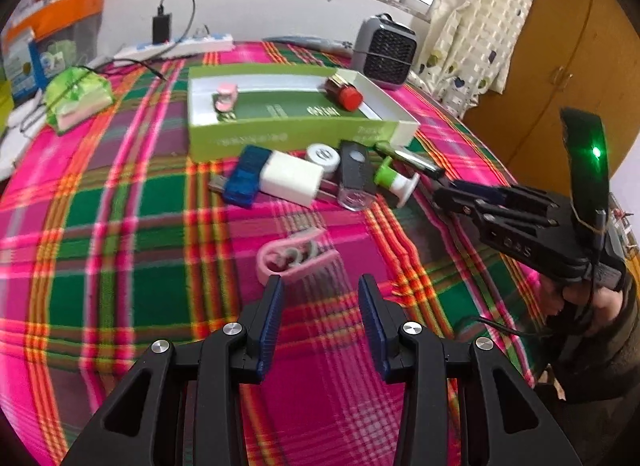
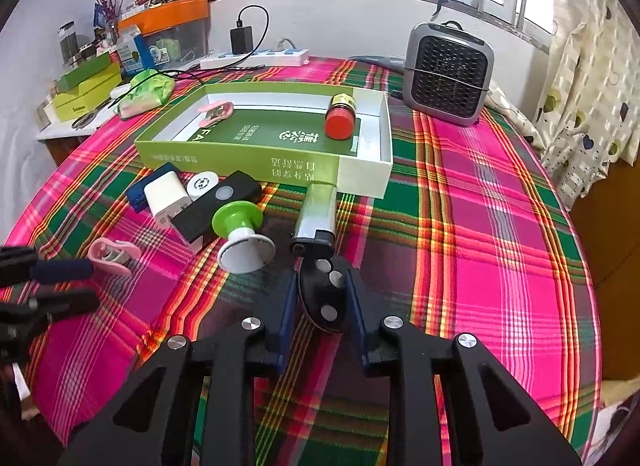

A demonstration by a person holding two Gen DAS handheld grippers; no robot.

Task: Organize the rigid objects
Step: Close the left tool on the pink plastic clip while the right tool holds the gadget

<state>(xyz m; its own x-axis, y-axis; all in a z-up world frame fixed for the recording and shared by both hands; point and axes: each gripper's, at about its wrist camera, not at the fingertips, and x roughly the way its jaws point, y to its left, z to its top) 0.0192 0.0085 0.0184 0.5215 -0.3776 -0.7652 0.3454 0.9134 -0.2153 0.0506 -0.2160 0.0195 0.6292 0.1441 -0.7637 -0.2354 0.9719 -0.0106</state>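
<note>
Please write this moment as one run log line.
right gripper: shut on black oval remote | left gripper: open above pink plastic clip

Green box [image 2: 224,153] on pink-green plaid cloth [image 2: 480,225].

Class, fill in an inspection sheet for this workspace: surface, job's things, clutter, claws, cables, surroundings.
Surface: plaid cloth covers the table.
Job's things: green tray holds a red-capped jar and a pink clip. In front of the tray lie a white plug, a black box, a green-and-white spool, a lighter and a second pink clip.
Clutter: green tissue pack, boxes at the far left.
Claws: left claw open, empty, just short of the second pink clip; right claw shut on a black oval piece.
Cables: power strip with black adapter and cord.
Surroundings: grey heater, barred window, curtain.
</note>
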